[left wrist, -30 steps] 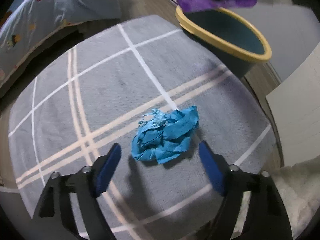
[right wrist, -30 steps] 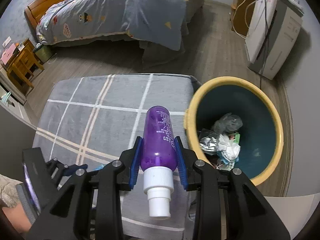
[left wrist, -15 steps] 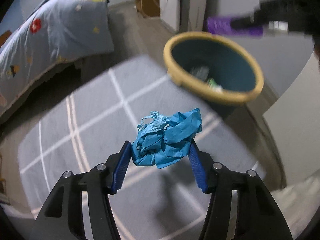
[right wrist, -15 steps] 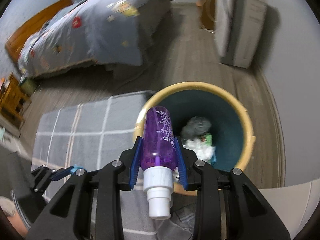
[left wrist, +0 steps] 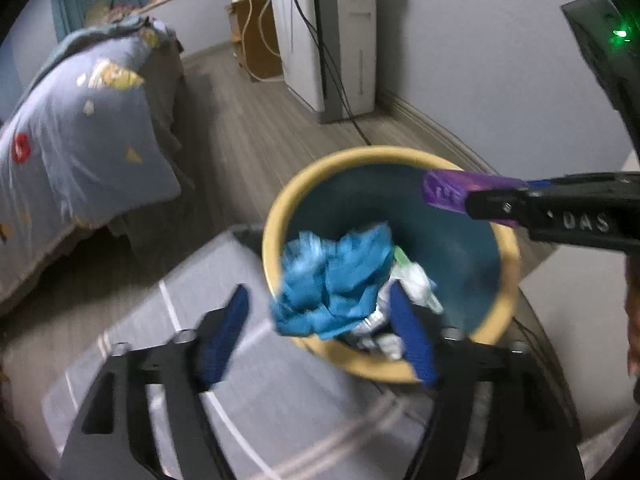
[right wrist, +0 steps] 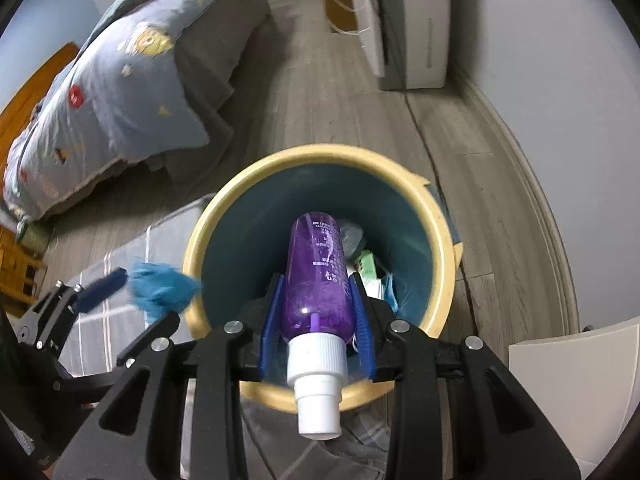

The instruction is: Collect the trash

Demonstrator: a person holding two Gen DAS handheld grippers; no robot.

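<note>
One bin (right wrist: 224, 216), one purple bottle (right wrist: 320, 280), one blue wad (left wrist: 336, 280)

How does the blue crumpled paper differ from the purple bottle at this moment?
The blue crumpled paper is soft and shapeless; the purple bottle is rigid and smooth. The paper lies loose between the left gripper's opening jaws; the right gripper clamps the bottle. Both are above the bin.

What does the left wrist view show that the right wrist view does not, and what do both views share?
Only the left wrist view: a green light on a dark device at upper right. Only the right wrist view: the purple bottle's white cap and a wooden headboard. Both: the yellow-rimmed bin with trash inside, blue crumpled paper at its rim between the opening left gripper jaws, and the right gripper clamping the bottle.
</note>
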